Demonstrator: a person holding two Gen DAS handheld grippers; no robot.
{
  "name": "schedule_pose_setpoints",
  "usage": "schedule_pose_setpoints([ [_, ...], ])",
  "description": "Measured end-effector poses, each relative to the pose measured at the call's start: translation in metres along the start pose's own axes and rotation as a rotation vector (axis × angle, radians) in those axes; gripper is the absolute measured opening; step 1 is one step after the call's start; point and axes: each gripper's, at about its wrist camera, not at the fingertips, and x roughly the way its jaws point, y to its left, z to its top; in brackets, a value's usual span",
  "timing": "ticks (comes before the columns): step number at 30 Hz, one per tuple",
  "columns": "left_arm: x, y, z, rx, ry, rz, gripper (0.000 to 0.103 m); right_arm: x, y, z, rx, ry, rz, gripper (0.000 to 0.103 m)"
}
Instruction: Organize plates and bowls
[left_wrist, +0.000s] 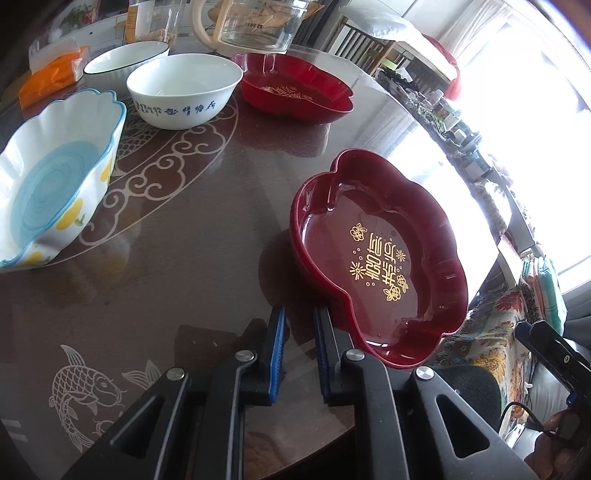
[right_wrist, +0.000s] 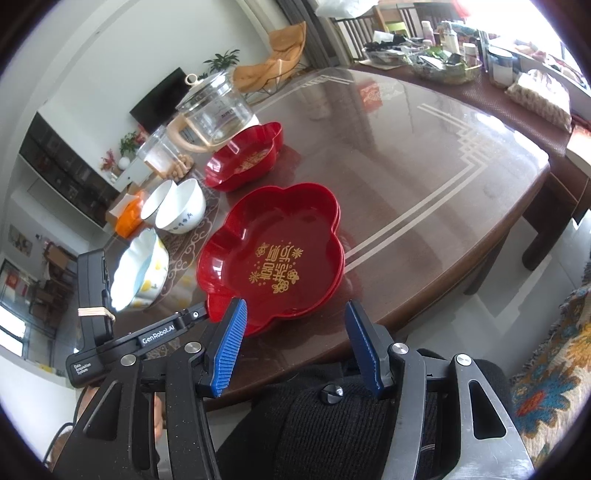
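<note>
Red plate near table edge, left tool nearly closed, empty; right tool wide, empty

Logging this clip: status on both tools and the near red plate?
Left tool shut, empty. Right tool open, nothing between pads. Near red plate flat on table, free. Nothing blocking.

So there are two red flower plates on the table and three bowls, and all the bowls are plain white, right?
Not all. One bowl has a blue middle and yellow spots, as the left wrist view shows. The rest holds: two red plates on the table, and three bowls.
</note>
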Motion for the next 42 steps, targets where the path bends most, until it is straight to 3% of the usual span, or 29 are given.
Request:
schedule_pose_setpoints([
  [1,-0.005,0.005,-0.001,0.006,-0.008,0.015,0.016,-0.002,-0.003,0.002,-0.001,0.000,-0.009,0.070],
  [4,-0.020,0.021,-0.001,0.013,-0.036,0.040,0.020,-0.006,-0.007,0.011,0.005,-0.001,-0.032,0.074],
  [6,-0.032,0.033,0.002,-0.014,-0.066,0.030,0.044,-0.006,-0.005,0.018,-0.010,-0.003,-0.063,0.079],
  [7,-0.040,0.039,0.003,-0.043,-0.092,0.021,0.072,-0.006,-0.004,0.023,-0.024,-0.006,-0.083,0.081],
  [8,-0.049,0.045,0.005,-0.076,-0.130,0.013,0.087,-0.005,-0.002,0.028,-0.044,-0.007,-0.115,0.081],
  [12,-0.075,0.052,0.018,-0.101,-0.206,0.017,0.088,-0.002,-0.001,0.048,-0.101,-0.013,-0.248,0.082],
  [16,-0.091,0.042,0.032,-0.066,-0.243,0.173,0.095,-0.005,-0.001,0.061,-0.145,-0.008,-0.365,0.082],
  [22,-0.092,0.028,0.040,0.056,-0.253,0.128,0.098,-0.022,0.011,0.061,-0.241,-0.140,-0.531,0.089],
  [24,-0.091,0.029,0.039,0.049,-0.249,0.078,0.098,-0.026,0.016,0.061,-0.282,-0.164,-0.538,0.089],
  [27,-0.088,0.031,0.039,0.001,-0.229,0.010,0.098,-0.040,0.024,0.061,-0.332,-0.270,-0.539,0.089],
  [30,-0.083,0.030,0.043,0.013,-0.193,0.005,0.098,-0.047,0.023,0.062,-0.370,-0.365,-0.434,0.090],
  [32,-0.080,0.026,0.049,0.071,-0.173,0.044,0.098,-0.027,0.018,0.071,-0.408,-0.268,-0.389,0.092],
  [34,-0.076,0.022,0.058,0.114,-0.136,0.084,0.098,-0.003,0.004,0.081,-0.349,-0.146,-0.383,0.092],
  [37,-0.074,0.017,0.082,0.166,-0.117,0.132,0.098,0.020,-0.017,0.091,-0.253,-0.029,-0.345,0.092],
  [42,-0.067,0.025,0.154,0.150,-0.121,0.156,0.098,0.045,-0.027,0.120,-0.103,0.091,-0.221,0.092],
])
